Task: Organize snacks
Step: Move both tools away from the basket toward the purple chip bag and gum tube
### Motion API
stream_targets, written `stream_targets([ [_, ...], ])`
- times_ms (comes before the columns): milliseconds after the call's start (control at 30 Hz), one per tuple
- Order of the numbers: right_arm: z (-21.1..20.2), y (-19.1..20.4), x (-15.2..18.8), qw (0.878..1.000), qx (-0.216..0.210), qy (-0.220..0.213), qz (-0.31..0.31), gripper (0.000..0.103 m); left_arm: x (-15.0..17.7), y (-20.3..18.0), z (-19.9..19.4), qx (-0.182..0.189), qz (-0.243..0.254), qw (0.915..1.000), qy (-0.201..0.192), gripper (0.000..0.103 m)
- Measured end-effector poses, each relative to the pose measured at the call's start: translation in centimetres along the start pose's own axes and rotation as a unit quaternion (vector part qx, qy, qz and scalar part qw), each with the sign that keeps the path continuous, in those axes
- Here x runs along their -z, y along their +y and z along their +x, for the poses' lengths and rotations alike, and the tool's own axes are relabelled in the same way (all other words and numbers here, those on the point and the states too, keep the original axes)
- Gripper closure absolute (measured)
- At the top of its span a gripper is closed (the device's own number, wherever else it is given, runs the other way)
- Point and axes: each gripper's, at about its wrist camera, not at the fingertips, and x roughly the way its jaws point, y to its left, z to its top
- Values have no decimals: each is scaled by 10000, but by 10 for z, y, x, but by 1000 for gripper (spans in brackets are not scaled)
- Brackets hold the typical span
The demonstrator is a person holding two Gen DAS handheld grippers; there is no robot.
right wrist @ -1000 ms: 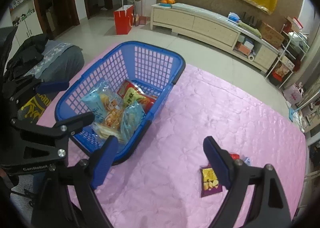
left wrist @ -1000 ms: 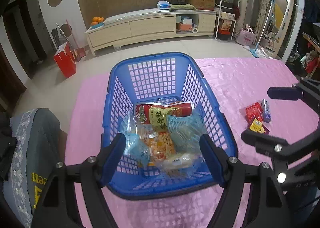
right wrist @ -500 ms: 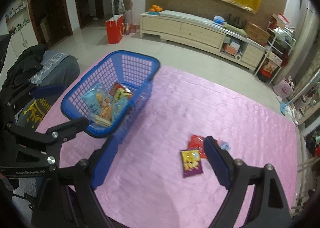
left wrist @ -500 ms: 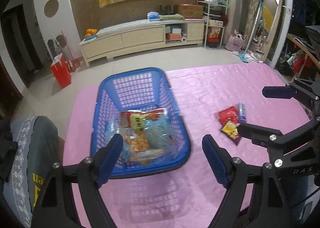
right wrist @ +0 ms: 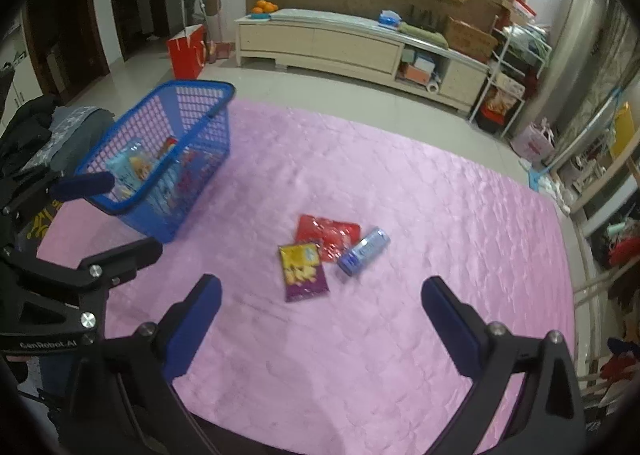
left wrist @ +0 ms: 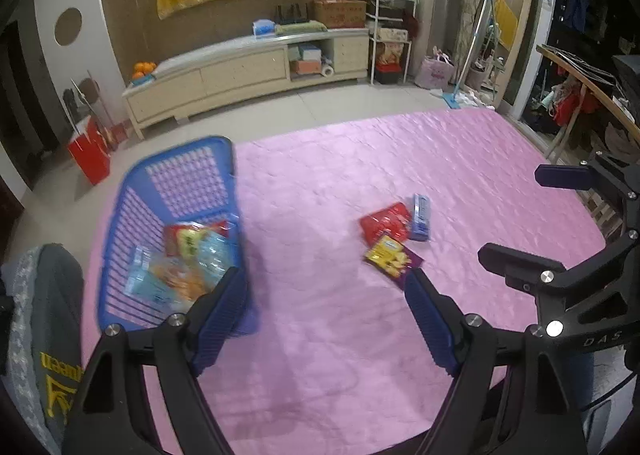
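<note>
A blue plastic basket (left wrist: 120, 207) (right wrist: 192, 85) with several snack packets in it stands at the left end of the pink-covered table (left wrist: 360, 335). Right of it three snacks lie together on the cloth: a red packet (left wrist: 386, 219) (right wrist: 328, 231), a yellow-and-purple packet (left wrist: 390, 259) (right wrist: 302, 269) and a small blue pack (left wrist: 420, 211) (right wrist: 362, 251). My left gripper (left wrist: 324, 287) hovers open and empty between basket and packets. My right gripper (right wrist: 320, 291) hangs just short of the yellow-and-purple packet, its jaws opening with nothing between them.
A chair draped with a grey jacket (left wrist: 44, 315) stands by the table's left edge. On the floor beyond are a red bag (left wrist: 90, 157) and a long low cabinet (left wrist: 248, 71). A wooden rack (left wrist: 580, 95) stands right of the table.
Both grippers have swung right, away from the basket and toward the loose packets. The basket has slid to the left of both views. The right jaws stand wider.
</note>
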Motion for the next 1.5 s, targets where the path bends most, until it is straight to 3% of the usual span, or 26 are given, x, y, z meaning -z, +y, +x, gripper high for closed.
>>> stream_targets([
  [400,45,-55,47,9981,62,351,508,1,13,-53,68,273,-324,9974,577,23],
  [633,82,-76,57,9962,28,613,611,1,22,-66,112,400,-660,9926,932,23],
  [1200,149,-112,47,9946,135,851,582,1,4,-79,201,-10,-1229,9851,1205,23],
  [1400,148,-121,51,9940,47,807,743,1,3,-83,227,-217,-1357,9801,1429,23],
  [1500,143,-123,56,9938,23,798,777,1,3,-86,229,-391,-1409,9799,1360,23],
])
